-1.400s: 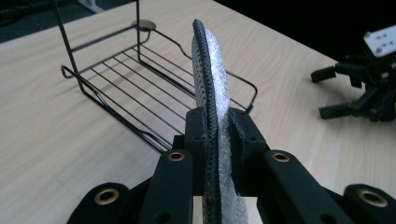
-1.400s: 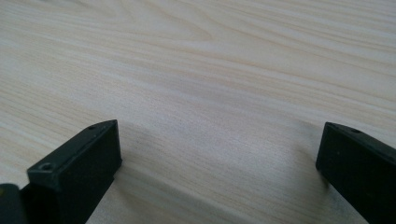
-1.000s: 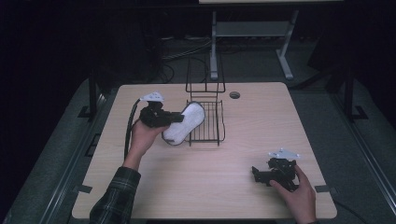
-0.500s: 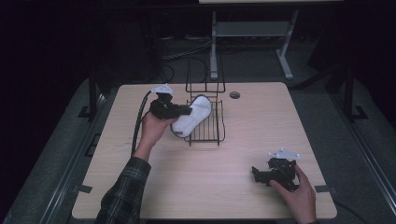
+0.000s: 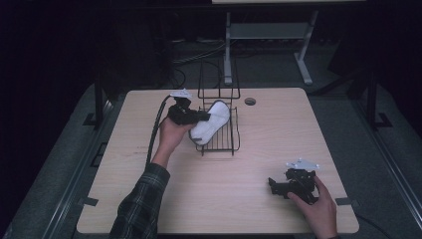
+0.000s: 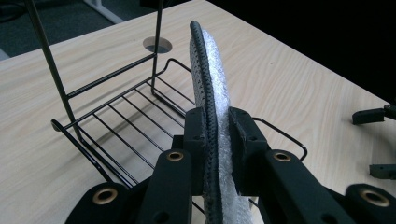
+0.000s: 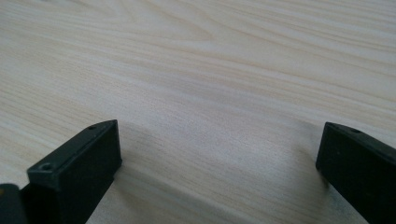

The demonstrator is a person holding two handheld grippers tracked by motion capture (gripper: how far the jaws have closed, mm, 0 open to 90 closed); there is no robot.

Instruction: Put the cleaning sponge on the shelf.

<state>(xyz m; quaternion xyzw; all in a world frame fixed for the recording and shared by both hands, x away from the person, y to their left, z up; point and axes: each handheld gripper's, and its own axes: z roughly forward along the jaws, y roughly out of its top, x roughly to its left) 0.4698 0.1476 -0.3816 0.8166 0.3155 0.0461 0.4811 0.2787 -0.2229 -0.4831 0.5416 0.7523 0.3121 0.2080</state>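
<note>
The white slipper (image 5: 210, 120) hangs over the near-left part of the black wire rack (image 5: 219, 142), heel end in the left gripper (image 5: 199, 117) and toe end reaching over the rack's floor toward its tall back frame. The jaws of that gripper are nearly together, clamped on the slipper's thin edge, so the sole is pinched flat between the pads. The slipper does not yet seem to rest on the wires.

To do this step well, the slipper should probably go lower until its length lies along the rack's floor wires, inside the low front lip and short of the back frame. The clamp is best kept firm until the rack clearly carries the weight, then eased apart and drawn back toward the rack's left side, so the jaws do not snag a wire or drag the slipper out again.

The right gripper (image 5: 291, 185) rests on the wooden table (image 5: 278, 129), well away from the rack toward the person's side, with its jaws spread wide and nothing between them.

The high view gives the layout: rack near the table's middle, both hands, and the cable hole (image 5: 250, 101) just right of the rack's back frame. The left gripper view adds what that misses: the slipper (image 6: 212, 88) stands on edge, its dark sole rim facing the camera, and the pads (image 6: 194, 140) press on both faces. The right gripper view shows bare wood grain between its open jaws.
</note>
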